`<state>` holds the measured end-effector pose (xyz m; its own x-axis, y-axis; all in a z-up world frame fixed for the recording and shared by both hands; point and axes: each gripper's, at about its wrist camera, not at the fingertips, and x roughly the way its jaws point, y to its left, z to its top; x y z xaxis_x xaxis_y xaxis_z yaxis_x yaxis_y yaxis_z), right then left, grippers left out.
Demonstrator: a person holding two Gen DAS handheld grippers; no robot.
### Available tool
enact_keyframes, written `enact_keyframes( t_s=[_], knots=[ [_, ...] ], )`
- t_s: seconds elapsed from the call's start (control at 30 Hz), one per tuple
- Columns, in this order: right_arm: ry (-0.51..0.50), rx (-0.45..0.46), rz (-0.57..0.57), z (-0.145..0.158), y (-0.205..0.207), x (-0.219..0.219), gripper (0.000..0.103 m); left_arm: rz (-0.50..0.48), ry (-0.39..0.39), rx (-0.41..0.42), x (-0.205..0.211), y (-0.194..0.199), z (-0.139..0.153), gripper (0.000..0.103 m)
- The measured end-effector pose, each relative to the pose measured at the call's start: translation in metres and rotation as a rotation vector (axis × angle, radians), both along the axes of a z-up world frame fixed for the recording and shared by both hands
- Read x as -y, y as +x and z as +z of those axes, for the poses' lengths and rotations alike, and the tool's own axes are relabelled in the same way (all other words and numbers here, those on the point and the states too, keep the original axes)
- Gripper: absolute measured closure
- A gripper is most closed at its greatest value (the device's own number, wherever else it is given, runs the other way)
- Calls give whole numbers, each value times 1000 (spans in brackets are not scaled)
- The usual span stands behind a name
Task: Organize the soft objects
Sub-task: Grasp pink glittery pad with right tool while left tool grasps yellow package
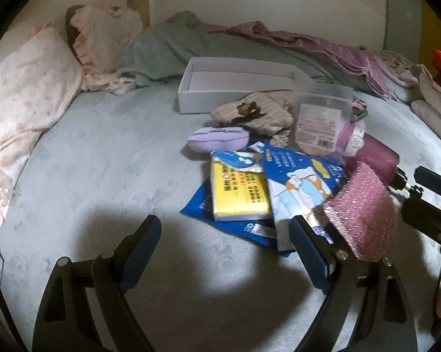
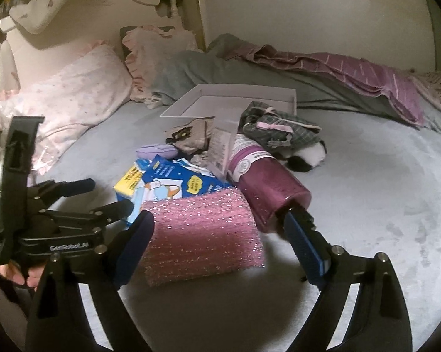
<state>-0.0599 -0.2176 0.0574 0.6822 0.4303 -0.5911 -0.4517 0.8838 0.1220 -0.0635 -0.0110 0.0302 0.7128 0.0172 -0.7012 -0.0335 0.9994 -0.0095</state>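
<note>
A pink glittery sponge lies at the near edge of a pile on the grey bed, leaning on a blue packet. My right gripper is open and straddles the sponge: the left pad sits at its edge and a gap remains on the right. In the left wrist view the sponge is on the right. My left gripper stands open over bare bed in front of a yellow tissue pack, holding nothing. A lilac pouch and plaid cloth lie behind the packets.
A white open box stands behind the pile. A maroon cylinder lies beside my right finger, with a clear plastic tub behind it. Pillows sit to the left, and crumpled bedding lies along the wall.
</note>
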Motion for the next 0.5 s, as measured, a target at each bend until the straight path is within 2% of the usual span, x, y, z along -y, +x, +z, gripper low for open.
enact_keyframes(
  t_s=[0.07,0.2,0.4,0.5],
  knots=[
    [16,-16,18,1,1,1,13,6,-30,-14,-5,3,-2,14],
    [27,-47,54,2,3,3,13,35,-80,-38,-16,6,-6,22],
    [23,-85,80,-6,10,-4,12,29,-77,5,-15,-1,-1,22],
    [24,-126,80,-12,13,-5,9,0,-67,-15,-10,3,-3,22]
  ],
)
